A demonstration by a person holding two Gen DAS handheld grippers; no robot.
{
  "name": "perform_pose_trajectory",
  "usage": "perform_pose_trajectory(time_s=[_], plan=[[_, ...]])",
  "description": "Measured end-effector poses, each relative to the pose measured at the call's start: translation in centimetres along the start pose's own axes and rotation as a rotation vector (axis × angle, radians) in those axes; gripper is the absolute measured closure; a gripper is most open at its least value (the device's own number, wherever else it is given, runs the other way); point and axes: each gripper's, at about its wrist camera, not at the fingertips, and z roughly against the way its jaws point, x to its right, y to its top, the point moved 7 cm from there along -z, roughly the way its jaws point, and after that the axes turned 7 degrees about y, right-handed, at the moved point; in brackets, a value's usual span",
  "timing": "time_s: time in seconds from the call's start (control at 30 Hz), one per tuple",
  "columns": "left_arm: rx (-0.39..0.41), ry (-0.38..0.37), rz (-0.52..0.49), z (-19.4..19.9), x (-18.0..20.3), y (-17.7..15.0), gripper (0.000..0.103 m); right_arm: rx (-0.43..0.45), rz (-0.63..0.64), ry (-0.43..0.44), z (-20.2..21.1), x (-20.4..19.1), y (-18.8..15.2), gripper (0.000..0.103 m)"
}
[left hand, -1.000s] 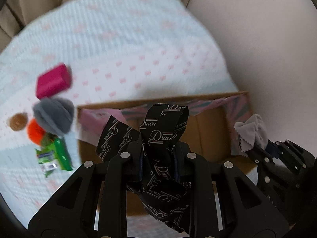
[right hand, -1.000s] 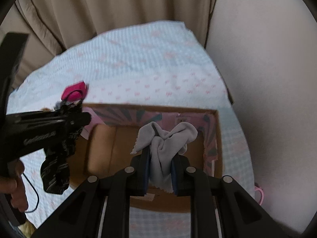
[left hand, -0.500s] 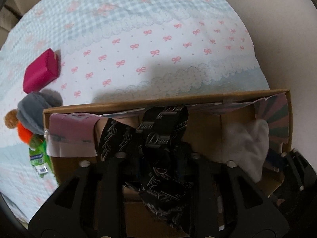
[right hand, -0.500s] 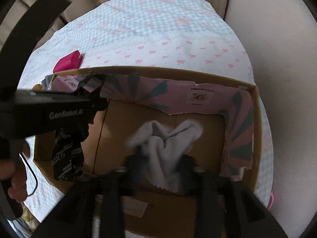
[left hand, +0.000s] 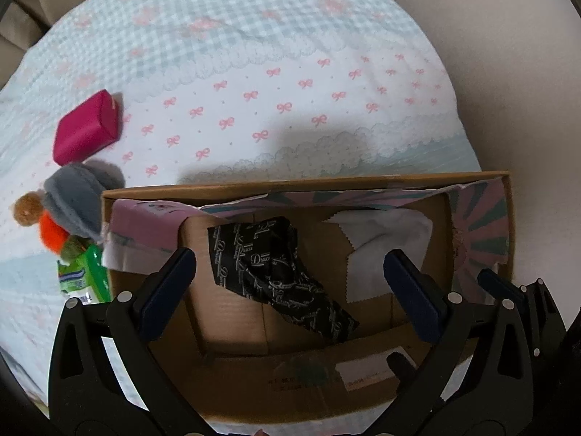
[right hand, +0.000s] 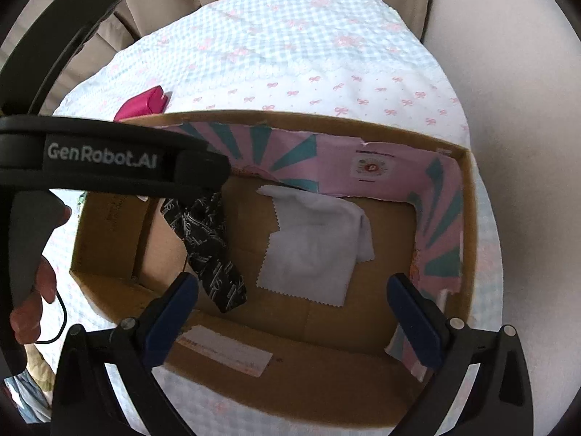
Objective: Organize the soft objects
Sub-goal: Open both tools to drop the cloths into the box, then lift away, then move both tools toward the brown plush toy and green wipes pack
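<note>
A bed under a pale blue gingham spread [left hand: 254, 47] with pink bows fills the room in front of me, and on its near edge sits an open cardboard box [left hand: 305, 185], its inner walls lined with torn pink and teal paper.

Both tools hang above that box. The left gripper [left hand: 290, 276] has its jaws spread wide and nothing between them; the right gripper [right hand: 294, 298] is just as wide and just as empty.

On the box floor lie two soft pieces. A pale grey cloth [right hand: 312, 247] with a zigzag-cut edge rests toward the right side, partly folded over itself. Beside it on the left, apart from it, lies a black printed ribbon [left hand: 276, 272], crumpled and slanting toward the near wall.

Outside the box, against its left wall, there is a small huddle: a grey plush [left hand: 76, 200], an orange pompom [left hand: 52, 234], a brown pompom [left hand: 27, 210] and a green packet [left hand: 85, 276]. A magenta pouch [left hand: 85, 132] lies a little farther up the spread.

I'd say the risk now lies with that huddle. The things press close together and against the cardboard, so a grab could take two at once or nudge the box. The box sits near the bed's edge, and a shove could tip it off.
</note>
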Motion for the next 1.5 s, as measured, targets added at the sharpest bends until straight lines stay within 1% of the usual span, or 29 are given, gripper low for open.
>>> perform_pose_trajectory(time_s=[0.23, 0.4, 0.53, 0.6, 0.67, 0.77, 0.8, 0.83, 0.97, 1.1, 1.17, 1.27, 1.33, 1.4, 1.43, 1.5], plan=[[0.061, -0.004, 0.004, 3.9, -0.3, -0.7, 0.0, 0.038, -0.008, -0.019, 2.9, -0.3, -0.4, 0.0], [0.129, -0.012, 0.014, 8.2, -0.9, -1.4, 0.0, 0.082, -0.022, -0.031, 6.2, -1.1, -0.6, 0.0], [0.204, -0.005, 0.011, 12.7, -1.7, -2.3, 0.0, 0.12, -0.052, -0.042, 9.5, -2.2, -0.8, 0.0], [0.25, 0.0, 0.006, 15.1, -2.3, -2.9, 0.0, 0.145, -0.066, -0.054, 11.2, -2.8, -0.9, 0.0], [0.308, 0.021, 0.001, 17.8, -3.3, -3.7, 0.0, 0.167, -0.078, -0.061, 13.0, -3.5, -0.9, 0.0], [0.38, 0.016, -0.009, 21.7, -4.9, -5.2, 0.0, 0.22, -0.087, -0.1, 16.1, -5.0, -1.2, 0.0], [0.393, 0.013, -0.011, 22.4, -5.2, -5.6, 0.0, 0.235, -0.089, -0.111, 17.0, -5.5, -1.3, 0.0], [0.42, 0.009, -0.017, 24.0, -6.0, -6.3, 0.0, 0.257, -0.091, -0.124, 18.1, -6.2, -1.5, 0.0], [0.488, 0.01, -0.023, 28.4, -8.8, -8.7, 0.0, 0.321, -0.096, -0.16, 21.6, -8.9, -2.1, 0.0], [0.564, -0.037, -0.022, 32.8, -12.2, -11.4, 0.0, 0.386, -0.113, -0.21, 24.8, -12.3, -3.0, 0.0], [0.592, -0.047, -0.019, 34.1, -13.9, -12.5, 0.0, 0.416, -0.128, -0.228, 25.9, -14.1, -3.4, 0.0], [0.658, -0.033, -0.019, 36.2, -17.7, -14.5, 0.0, 0.455, -0.146, -0.238, 27.0, -16.4, -3.9, 0.0], [0.666, -0.027, -0.021, 36.9, -20.1, -15.6, 0.0, 0.484, -0.163, -0.234, 27.6, -18.7, -4.1, 0.0], [0.635, -0.029, -0.025, 36.9, -22.0, -16.2, 0.0, 0.506, -0.176, -0.225, 27.8, -20.6, -4.3, 0.0], [0.63, -0.047, -0.019, 36.9, -23.6, -16.6, 0.0, 0.517, -0.184, -0.218, 27.8, -21.8, -4.4, 0.0], [0.651, -0.062, -0.007, 37.2, -25.7, -17.2, 0.0, 0.53, -0.194, -0.211, 27.7, -23.6, -4.4, 0.0]])
